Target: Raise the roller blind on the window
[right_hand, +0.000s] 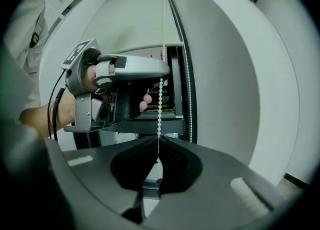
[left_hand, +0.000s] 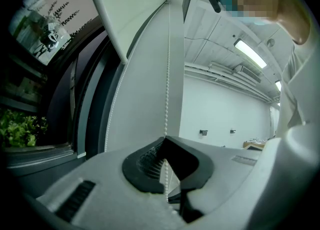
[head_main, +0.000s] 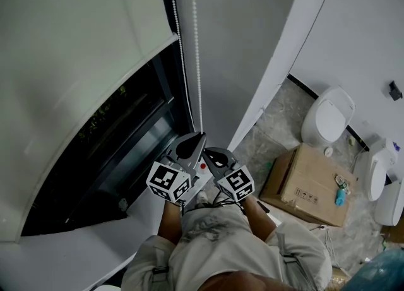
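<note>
The white roller blind (head_main: 76, 50) covers the upper part of the dark window (head_main: 126, 138); its bottom bar runs slantwise across the pane. The white bead chain (head_main: 197, 62) hangs in two strands beside the window frame. My left gripper (head_main: 201, 137) is shut on one strand of the chain (left_hand: 167, 74), which passes between its pads (left_hand: 150, 161). Just below it, my right gripper (head_main: 208, 151) is shut on the same strand (right_hand: 160, 109). In the right gripper view the left gripper (right_hand: 162, 72) sits directly above the right gripper (right_hand: 157, 141).
A white wall column (head_main: 252, 43) stands right of the chain. On the floor to the right are a cardboard box (head_main: 306, 185) and a white toilet (head_main: 328, 116). The white window sill (head_main: 69, 258) runs below the pane. Green plants (left_hand: 20, 124) show outside.
</note>
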A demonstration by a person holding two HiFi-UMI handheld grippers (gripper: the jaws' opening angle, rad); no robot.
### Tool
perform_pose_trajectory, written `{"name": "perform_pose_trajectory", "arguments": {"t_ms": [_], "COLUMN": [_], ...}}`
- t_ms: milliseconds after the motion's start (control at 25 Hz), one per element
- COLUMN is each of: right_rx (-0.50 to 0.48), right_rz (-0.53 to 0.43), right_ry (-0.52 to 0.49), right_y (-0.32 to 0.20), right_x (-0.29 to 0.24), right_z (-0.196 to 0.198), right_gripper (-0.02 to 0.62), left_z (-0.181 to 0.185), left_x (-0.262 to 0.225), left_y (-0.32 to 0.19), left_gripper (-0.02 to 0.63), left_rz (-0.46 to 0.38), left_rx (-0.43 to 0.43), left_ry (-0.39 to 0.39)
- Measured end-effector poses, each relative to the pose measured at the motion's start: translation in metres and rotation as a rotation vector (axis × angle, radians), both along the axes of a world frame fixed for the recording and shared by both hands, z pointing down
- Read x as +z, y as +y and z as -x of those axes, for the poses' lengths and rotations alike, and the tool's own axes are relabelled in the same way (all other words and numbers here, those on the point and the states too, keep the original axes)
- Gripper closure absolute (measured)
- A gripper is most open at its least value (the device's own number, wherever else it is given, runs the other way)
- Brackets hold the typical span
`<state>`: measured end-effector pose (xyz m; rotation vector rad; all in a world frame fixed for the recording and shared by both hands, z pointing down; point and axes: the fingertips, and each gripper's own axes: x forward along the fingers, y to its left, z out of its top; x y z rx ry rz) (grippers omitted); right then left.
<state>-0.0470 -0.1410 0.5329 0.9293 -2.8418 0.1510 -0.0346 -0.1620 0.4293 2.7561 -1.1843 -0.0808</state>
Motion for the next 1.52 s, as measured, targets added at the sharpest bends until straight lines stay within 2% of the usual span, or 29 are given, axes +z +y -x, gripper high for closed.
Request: {"name": "perform_pose_trajectory", "arguments": {"t_ms": [360,560,1040,1320,1520], "right_rx": [0.006,0.003,0.009,-0.017,-0.040], "right_rz": [-0.051,-0.089,-0.285,-0.313,-0.417], "right_ry": [0.031,0.006,-0.145,-0.128,-0.179], "right_y": [0.004,0.006,0.004,-0.002,-0.006], "right_x": [-0.008,-0.029,-0.139,-0.181,-0.216], "right_z": [-0.003,-0.009,-0.023,-0.016,-0.004], "right_gripper": [0.573,0.529,0.515,0.511,0.509], "left_z": [0.001,0.001,0.001,0.001,0.000], "left_x": [0.000,-0.001,0.000,0.000,-0.001], "left_y": [0.000,0.000,0.001,0.004,0.004], "left_gripper": [0.595,0.595,0.595,0.595,0.595], "left_rz": [-0.001,-0.001,-0.002,-0.004,-0.005], "left_rx": [-0.007,-0.011,-0.010,-0.005,0.001], "left_ry": [0.001,0.001,-0.007,-0.009,-0.008]}}
